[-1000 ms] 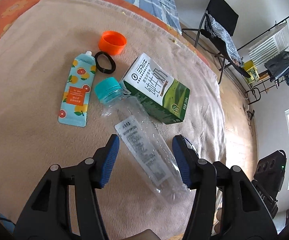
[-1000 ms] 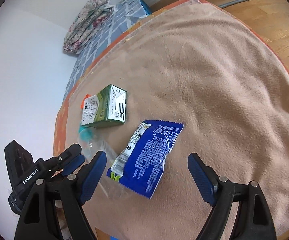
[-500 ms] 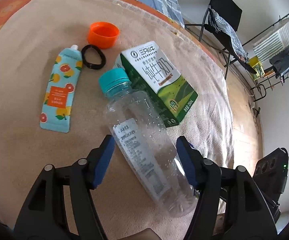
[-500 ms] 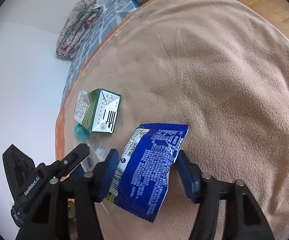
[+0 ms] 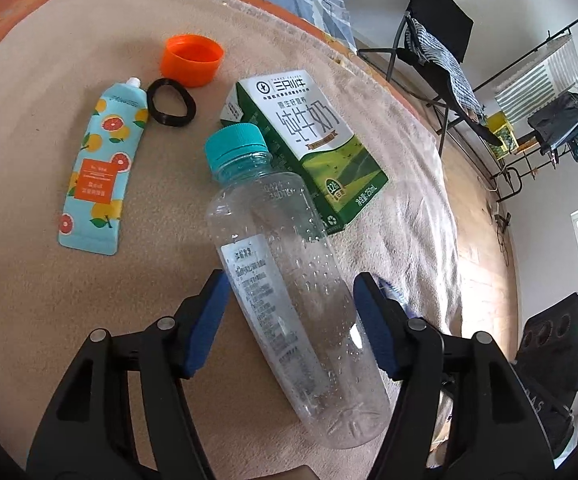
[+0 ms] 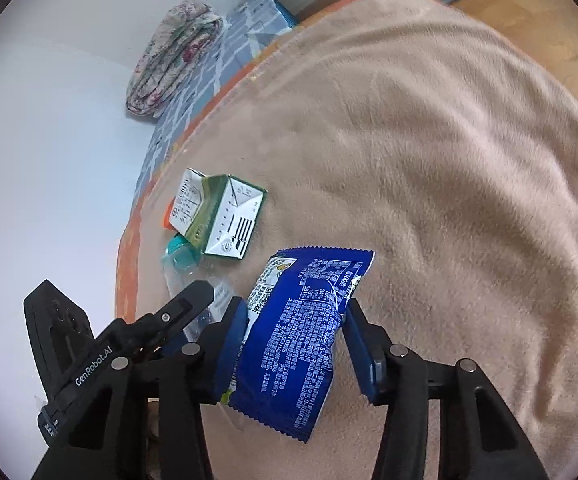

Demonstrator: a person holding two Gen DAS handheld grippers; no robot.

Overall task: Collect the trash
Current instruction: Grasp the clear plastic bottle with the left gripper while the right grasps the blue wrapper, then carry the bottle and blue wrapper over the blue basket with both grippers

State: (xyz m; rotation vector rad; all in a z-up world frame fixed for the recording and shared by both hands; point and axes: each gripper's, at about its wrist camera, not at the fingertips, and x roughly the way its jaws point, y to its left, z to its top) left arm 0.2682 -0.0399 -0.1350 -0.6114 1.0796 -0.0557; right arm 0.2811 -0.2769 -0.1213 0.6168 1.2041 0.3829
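Squeezing my left gripper (image 5: 289, 312) around the clear bottle (image 5: 289, 280) above the blanket (image 5: 29, 280), I am closing my right gripper (image 6: 295, 336), pads touching the blue wrapper (image 6: 293, 340) between them.

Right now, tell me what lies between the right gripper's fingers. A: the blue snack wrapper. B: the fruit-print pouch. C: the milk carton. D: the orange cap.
A: the right wrist view shows the blue snack wrapper between the closing jaws of the right gripper, the milk carton lying farther off.
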